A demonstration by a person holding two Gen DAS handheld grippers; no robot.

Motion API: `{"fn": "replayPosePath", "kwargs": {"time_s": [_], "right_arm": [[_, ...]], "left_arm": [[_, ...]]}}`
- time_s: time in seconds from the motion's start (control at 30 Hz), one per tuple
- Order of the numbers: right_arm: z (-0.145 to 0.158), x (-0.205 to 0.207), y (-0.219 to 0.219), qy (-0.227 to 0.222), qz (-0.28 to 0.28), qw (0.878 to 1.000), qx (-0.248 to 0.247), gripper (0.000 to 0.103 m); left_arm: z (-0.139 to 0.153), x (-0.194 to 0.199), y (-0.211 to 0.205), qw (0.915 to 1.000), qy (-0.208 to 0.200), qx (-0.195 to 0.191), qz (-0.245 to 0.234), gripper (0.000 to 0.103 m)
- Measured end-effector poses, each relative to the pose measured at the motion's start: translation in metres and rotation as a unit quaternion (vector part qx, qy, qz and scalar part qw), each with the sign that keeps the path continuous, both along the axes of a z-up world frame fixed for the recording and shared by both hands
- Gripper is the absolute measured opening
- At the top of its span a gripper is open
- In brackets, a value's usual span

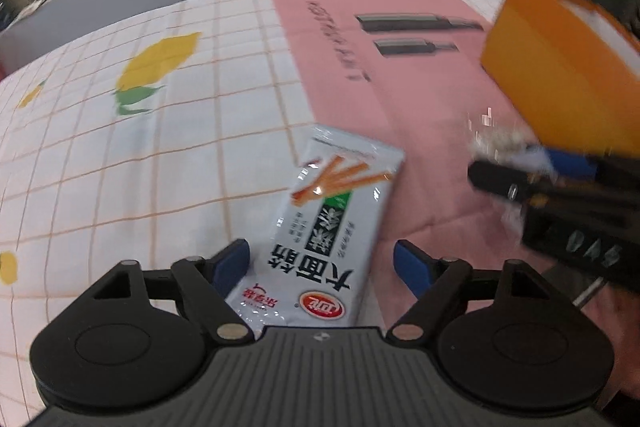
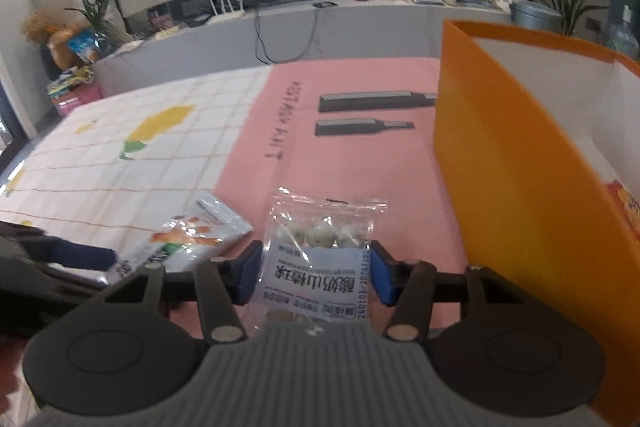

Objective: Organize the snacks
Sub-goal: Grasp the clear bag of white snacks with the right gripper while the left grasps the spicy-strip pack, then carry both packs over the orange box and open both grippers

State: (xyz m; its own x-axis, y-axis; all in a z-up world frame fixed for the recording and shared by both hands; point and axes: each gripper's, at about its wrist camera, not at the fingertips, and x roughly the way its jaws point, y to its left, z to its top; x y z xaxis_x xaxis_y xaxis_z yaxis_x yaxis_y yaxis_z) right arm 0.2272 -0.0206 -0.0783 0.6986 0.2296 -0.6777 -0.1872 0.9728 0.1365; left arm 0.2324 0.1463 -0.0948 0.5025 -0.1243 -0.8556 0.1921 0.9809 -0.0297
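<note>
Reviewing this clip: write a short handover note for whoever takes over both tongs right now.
Left tongs: open, straddling the white stick-snack packet, which lies on the cloth; not gripped.
Right tongs: shut on the clear packet of white balls, beside the orange box.
Done: ball packet picked up; something printed already shows inside the box.
Left: put the ball packet in the box, then grasp and box the stick packet.

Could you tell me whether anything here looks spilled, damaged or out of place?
Nothing stands out. The white stick-snack packet lies intact on the table between the open left gripper, and the right gripper holds a sealed clear packet of balls beside the orange box.
</note>
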Motion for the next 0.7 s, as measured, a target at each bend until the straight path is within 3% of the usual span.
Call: {"fn": "replayPosePath", "kwargs": {"time_s": [0.1, 0.13, 0.2, 0.23, 0.5, 0.7], "right_arm": [[0.006, -0.002, -0.004, -0.008, 0.005, 1.000, 0.008, 0.054], [0.008, -0.002, -0.005, -0.009, 0.011, 1.000, 0.010, 0.054], [0.010, -0.003, -0.006, -0.010, 0.016, 1.000, 0.015, 0.054], [0.011, -0.004, -0.006, -0.011, 0.017, 1.000, 0.017, 0.054], [0.025, -0.016, -0.013, -0.040, 0.028, 0.998, 0.033, 0.054], [0.043, -0.032, -0.016, -0.059, 0.043, 0.996, 0.058, 0.054]], "left_arm": [[-0.002, 0.001, -0.006, 0.9999, -0.007, -0.003, -0.013, 0.098], [-0.002, 0.001, -0.006, 0.9999, -0.010, -0.002, -0.012, 0.092], [0.002, 0.002, -0.005, 0.9998, -0.017, -0.004, -0.004, 0.067], [0.003, 0.003, -0.002, 0.9998, -0.018, -0.011, 0.002, 0.062], [0.010, 0.001, 0.013, 0.9971, -0.016, -0.055, 0.050, 0.058], [0.035, -0.011, 0.028, 0.9900, -0.040, -0.105, 0.085, 0.057]]}}
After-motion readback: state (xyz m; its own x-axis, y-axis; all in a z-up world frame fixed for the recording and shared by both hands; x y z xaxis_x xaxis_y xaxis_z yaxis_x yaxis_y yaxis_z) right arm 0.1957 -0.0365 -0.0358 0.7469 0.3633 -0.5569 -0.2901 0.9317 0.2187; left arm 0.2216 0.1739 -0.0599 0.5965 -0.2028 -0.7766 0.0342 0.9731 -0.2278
